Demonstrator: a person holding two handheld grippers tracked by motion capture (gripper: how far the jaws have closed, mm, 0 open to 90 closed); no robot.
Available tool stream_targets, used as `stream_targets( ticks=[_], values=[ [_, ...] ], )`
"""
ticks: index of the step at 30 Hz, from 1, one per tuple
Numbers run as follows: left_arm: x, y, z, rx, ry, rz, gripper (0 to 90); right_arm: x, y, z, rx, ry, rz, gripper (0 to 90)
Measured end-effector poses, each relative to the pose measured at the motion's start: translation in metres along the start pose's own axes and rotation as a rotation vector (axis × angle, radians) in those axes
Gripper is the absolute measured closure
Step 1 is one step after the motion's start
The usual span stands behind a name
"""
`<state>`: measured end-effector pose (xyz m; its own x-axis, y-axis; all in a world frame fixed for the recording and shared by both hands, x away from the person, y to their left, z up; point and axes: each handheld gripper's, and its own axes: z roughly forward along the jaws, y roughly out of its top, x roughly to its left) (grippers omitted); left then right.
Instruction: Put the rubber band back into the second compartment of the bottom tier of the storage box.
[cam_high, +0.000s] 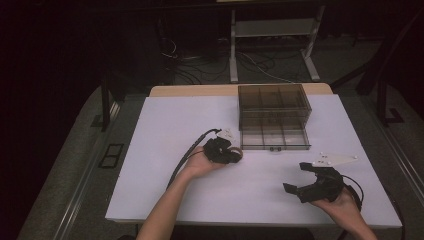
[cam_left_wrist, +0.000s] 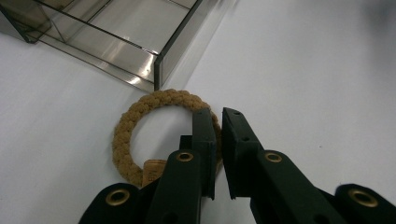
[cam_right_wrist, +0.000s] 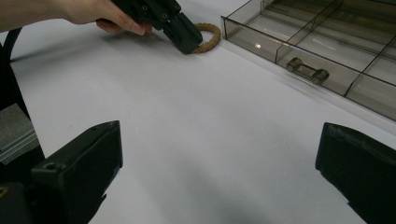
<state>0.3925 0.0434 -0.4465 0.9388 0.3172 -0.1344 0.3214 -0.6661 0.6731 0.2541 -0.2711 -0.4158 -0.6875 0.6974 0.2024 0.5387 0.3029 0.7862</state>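
A tan braided rope ring (cam_left_wrist: 140, 135) lies on a plain white tabletop (cam_high: 165, 165) beside a smoke-grey clear plastic drawer box (cam_high: 273, 116), between 2 matte black grippers.

text: none was legible | labels: none was readable on the tan tag of the rope ring (cam_left_wrist: 161, 119), which was too blurred to read | brands: none could be made out on the smoky drawer box (cam_high: 273, 107) | numbers/signs: none were readable on the white table (cam_high: 200, 120)
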Motion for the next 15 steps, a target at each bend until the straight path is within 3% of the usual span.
stream_targets(
  ticks=[6, 7, 8, 10, 15],
  values=[
    [0.0003, -0.0004, -0.0011, 0.000, 0.000, -0.004, 83.2, 0.0002, 0.0000, 0.0004, 0.002, 0.000, -0.001, 0.0],
    [-0.0008, -0.0008, -0.0016, -0.002, -0.001, -0.020, 83.2, 0.0001, 0.0001, 0.0004, 0.003, 0.000, -0.001, 0.0],
    [0.0007, -0.0005, -0.0023, -0.005, 0.002, -0.002, 83.3, 0.0001, 0.0001, 0.0005, 0.003, 0.000, -0.001, 0.1],
    [-0.0002, -0.0008, -0.0041, -0.010, 0.000, -0.021, 83.3, 0.0001, 0.0001, 0.0006, 0.003, 0.001, -0.001, 0.1],
    [0.0013, 0.0001, -0.0097, -0.012, 0.001, 0.000, 83.5, 0.0002, 0.0002, 0.0008, 0.004, 0.001, -0.001, 0.1]
  ],
)
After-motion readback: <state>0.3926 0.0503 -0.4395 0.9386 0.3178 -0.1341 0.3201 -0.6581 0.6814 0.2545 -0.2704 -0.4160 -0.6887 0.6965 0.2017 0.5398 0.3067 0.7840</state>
